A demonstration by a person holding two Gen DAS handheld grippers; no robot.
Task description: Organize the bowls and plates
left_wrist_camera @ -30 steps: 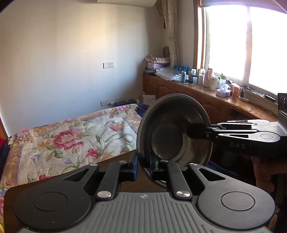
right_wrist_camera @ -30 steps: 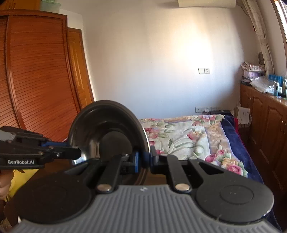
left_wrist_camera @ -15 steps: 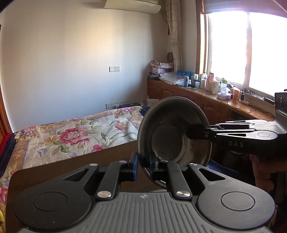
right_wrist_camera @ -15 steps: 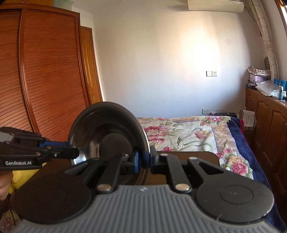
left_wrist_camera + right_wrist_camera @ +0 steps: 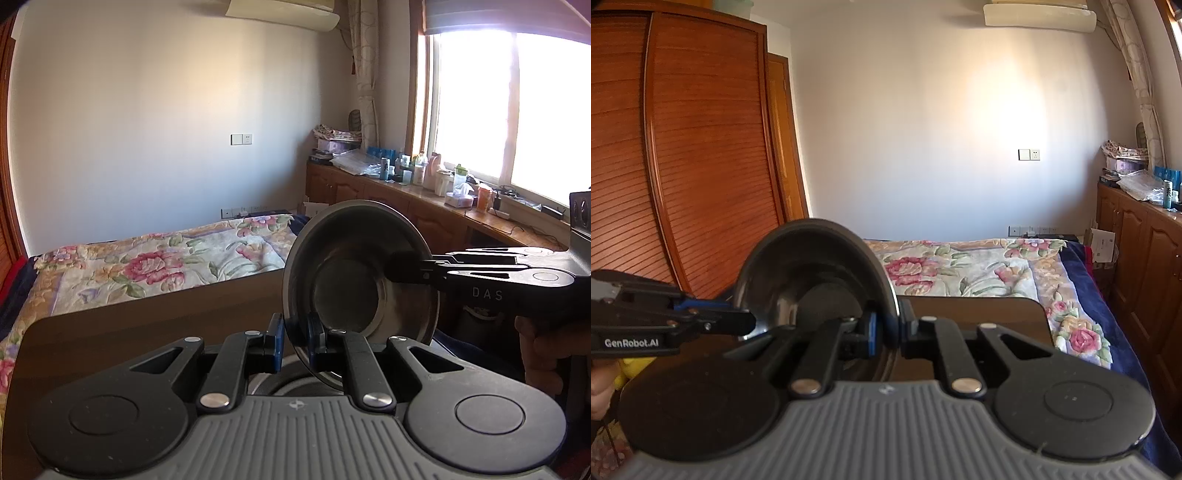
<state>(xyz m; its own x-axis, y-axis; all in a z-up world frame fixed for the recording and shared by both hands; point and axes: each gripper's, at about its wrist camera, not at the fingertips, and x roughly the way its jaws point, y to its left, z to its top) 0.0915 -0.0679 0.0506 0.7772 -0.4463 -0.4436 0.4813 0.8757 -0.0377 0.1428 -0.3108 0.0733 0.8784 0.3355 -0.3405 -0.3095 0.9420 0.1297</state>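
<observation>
**Two claws, one steel bowl**

We see a stainless steel bowl [image 5: 360, 284] held on edge in mid-air above a dark brown worktop [image 5: 147, 317] — its rim pinched from two sides. In the left wrist view, the left claw [image 5: 295, 341] at lower centre is clamped narrowly on the bowl's bottom rim, blue pads on either face, while the right claw [image 5: 406, 267] reaches in from the right of the frame and grips the far rim; a hand [image 5: 539, 354] shows under it at the right edge. In the right wrist view the roles mirror — the right claw [image 5: 886, 332] bites the rim at centre and the left claw [image 5: 738, 319] enters from the left. Below the bowl, at the bottom of the left wrist view, another round rim [image 5: 291, 384] is partly visible. Behind lie a floral bedspread [image 5: 155, 262] and, upper left in the right view, a slatted wardrobe [image 5: 683, 147].
</observation>
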